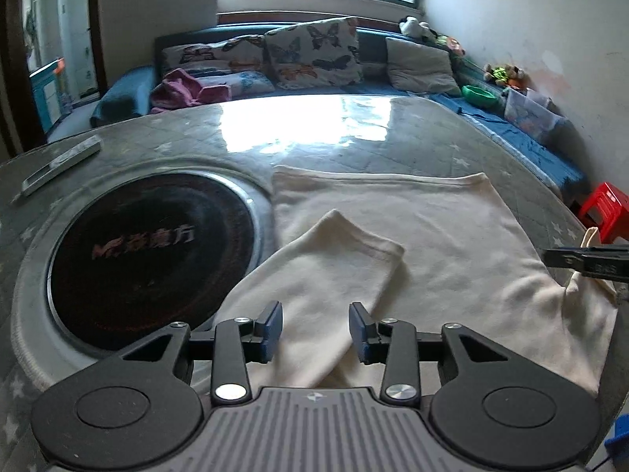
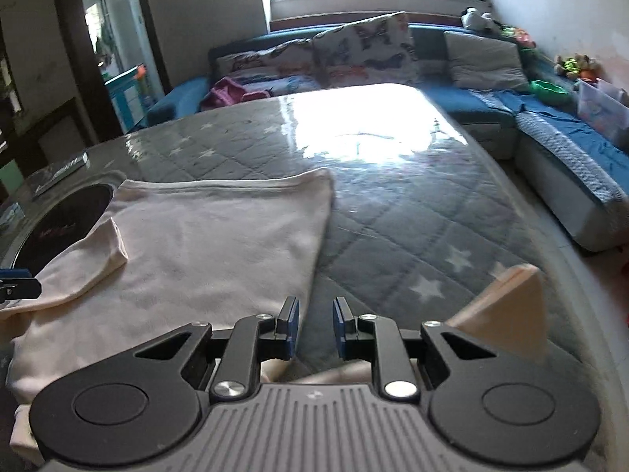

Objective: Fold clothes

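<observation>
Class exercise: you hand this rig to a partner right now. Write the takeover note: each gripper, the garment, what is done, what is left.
Left gripper: open, empty, above the folded-in sleeve.
Right gripper: open, empty, near the garment's right edge.
Cream garment: flat on the quilted table, beside the dark round hob.
Done: left sleeve folded in.
Left: the other sleeve still sticks out; then fold the body.

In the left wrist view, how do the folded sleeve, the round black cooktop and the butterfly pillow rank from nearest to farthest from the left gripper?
1. Folded sleeve, just ahead of the left gripper.
2. Round black cooktop, to the left.
3. Butterfly pillow, far back on the sofa.
</observation>
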Demonstrator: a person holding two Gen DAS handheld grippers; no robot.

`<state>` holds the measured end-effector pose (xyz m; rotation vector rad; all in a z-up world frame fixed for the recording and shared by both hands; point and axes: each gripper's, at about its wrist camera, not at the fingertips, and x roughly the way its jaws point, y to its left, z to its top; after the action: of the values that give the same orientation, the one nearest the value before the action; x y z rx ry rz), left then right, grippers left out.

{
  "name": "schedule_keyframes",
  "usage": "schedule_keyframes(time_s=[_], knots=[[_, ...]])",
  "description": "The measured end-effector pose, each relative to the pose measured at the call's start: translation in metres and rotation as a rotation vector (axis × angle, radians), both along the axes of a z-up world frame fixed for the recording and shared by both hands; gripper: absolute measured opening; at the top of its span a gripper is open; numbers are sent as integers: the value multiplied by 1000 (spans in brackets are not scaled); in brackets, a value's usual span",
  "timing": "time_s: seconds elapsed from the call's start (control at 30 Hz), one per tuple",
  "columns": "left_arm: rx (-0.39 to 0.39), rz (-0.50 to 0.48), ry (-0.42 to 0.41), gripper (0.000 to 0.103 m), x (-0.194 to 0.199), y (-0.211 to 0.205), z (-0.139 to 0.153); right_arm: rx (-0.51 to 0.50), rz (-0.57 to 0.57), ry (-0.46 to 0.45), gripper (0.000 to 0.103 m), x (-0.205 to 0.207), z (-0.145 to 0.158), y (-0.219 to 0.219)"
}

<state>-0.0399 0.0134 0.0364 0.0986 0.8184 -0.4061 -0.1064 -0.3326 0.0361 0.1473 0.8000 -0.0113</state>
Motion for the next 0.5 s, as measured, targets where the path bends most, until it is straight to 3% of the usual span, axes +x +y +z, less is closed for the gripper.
schedule_keyframes(time_s=[0.13, 0.2, 0.3, 0.5], knots=[[14, -12, -4, 39, 10, -10, -5, -17, 9, 16, 17, 17, -7, 4], [14, -30, -1, 39, 14, -14, -8, -23, 11, 17, 12, 22, -8, 5], [28, -42, 4, 34, 21, -20, -13, -36, 12, 17, 5, 30, -7, 8], [47, -34, 9, 25, 37, -29, -22, -93, 16, 5, 3, 52, -8, 12]])
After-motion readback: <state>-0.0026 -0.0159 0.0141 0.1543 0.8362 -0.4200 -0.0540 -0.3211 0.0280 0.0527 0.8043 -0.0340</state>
